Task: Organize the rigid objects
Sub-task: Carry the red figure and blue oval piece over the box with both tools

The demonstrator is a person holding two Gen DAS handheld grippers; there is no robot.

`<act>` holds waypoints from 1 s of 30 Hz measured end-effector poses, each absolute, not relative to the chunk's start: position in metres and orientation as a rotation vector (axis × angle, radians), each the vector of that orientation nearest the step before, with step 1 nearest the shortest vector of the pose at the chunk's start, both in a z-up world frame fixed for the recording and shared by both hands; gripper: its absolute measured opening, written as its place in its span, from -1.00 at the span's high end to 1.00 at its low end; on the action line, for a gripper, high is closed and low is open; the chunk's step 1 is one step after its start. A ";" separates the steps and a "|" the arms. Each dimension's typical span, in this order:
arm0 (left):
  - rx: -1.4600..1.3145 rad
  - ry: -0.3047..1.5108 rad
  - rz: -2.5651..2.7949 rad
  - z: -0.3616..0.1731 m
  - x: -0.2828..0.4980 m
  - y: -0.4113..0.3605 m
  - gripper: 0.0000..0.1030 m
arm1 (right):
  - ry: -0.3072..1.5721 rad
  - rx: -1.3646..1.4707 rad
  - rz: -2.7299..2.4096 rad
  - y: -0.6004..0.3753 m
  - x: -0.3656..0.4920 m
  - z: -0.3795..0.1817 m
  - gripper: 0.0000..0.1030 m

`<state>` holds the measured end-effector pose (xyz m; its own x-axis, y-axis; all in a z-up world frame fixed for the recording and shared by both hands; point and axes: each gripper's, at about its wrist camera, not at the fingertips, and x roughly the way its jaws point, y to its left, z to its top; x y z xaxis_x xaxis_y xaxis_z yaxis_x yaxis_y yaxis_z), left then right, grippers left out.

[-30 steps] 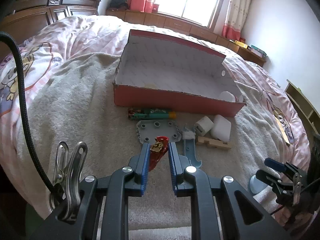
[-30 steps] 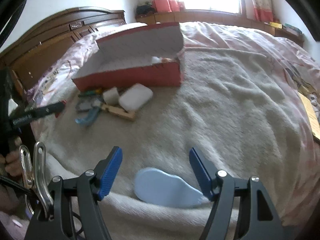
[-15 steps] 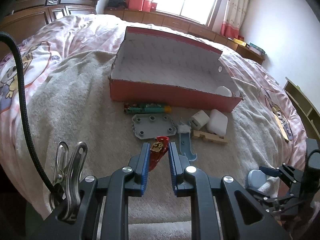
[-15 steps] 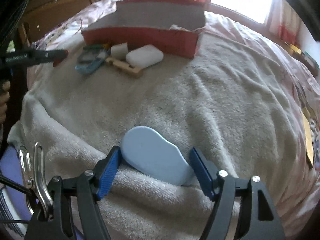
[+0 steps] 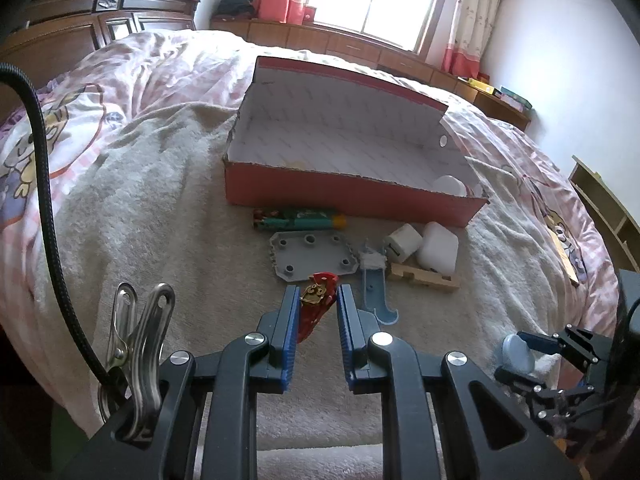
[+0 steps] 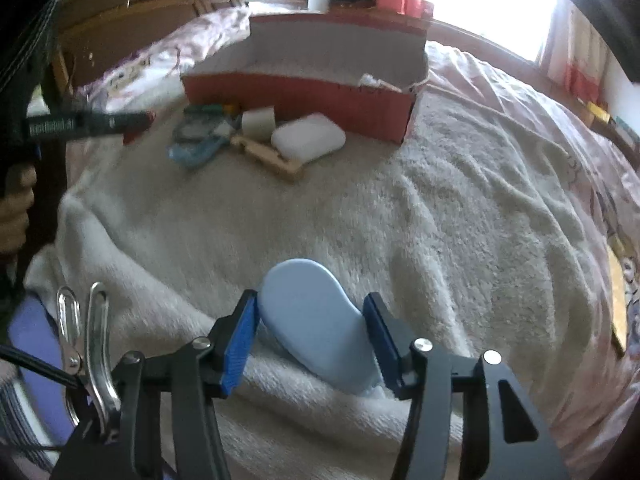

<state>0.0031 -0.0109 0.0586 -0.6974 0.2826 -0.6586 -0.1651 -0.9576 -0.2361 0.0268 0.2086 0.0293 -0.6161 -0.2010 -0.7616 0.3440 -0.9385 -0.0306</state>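
Note:
My left gripper (image 5: 318, 294) is shut on a small red and gold object (image 5: 316, 306), held just above the cream blanket in front of the open red box (image 5: 352, 196). My right gripper (image 6: 310, 300) has a flat light blue oval piece (image 6: 316, 320) between its jaws. They are closing, and both blue pads touch its edges near the blanket's front fold. In the left wrist view the right gripper (image 5: 520, 356) shows at lower right with that blue piece (image 5: 516, 354). The red box (image 6: 300, 96) stands far ahead in the right wrist view.
In front of the box lie a green and orange tube (image 5: 298, 219), a grey studded plate (image 5: 312, 256), a blue hooked strip (image 5: 378, 296), a white cube (image 5: 402, 242), a white case (image 5: 438, 250) and a wooden piece (image 5: 424, 278). A white item (image 5: 448, 186) sits inside the box. A hand (image 6: 16, 200) holds the left gripper.
The right gripper has rolled and come down over the light blue piece, and its jaws have narrowed onto it. The left gripper has stayed put with the red object.

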 end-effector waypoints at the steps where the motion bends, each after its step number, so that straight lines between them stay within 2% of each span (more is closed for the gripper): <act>1: -1.077 -0.234 2.679 0.059 0.003 -0.011 0.62 | 0.227 1.163 -2.574 0.208 0.025 0.032 -0.09; 16: -1.009 -0.187 2.679 0.082 -0.017 -0.001 0.62 | -0.027 1.007 -2.589 0.193 -0.014 0.064 -0.09; 30: -0.962 -0.131 2.690 0.106 -0.079 0.011 0.62 | -0.060 0.909 -2.645 0.186 -0.076 0.102 -0.09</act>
<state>-0.0795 0.0115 0.1063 -0.7387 0.2920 -0.6075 -0.2316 -0.9564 -0.1780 -0.0761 0.1864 0.1020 -0.7362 -0.3328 -0.5894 0.3059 -0.9404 0.1488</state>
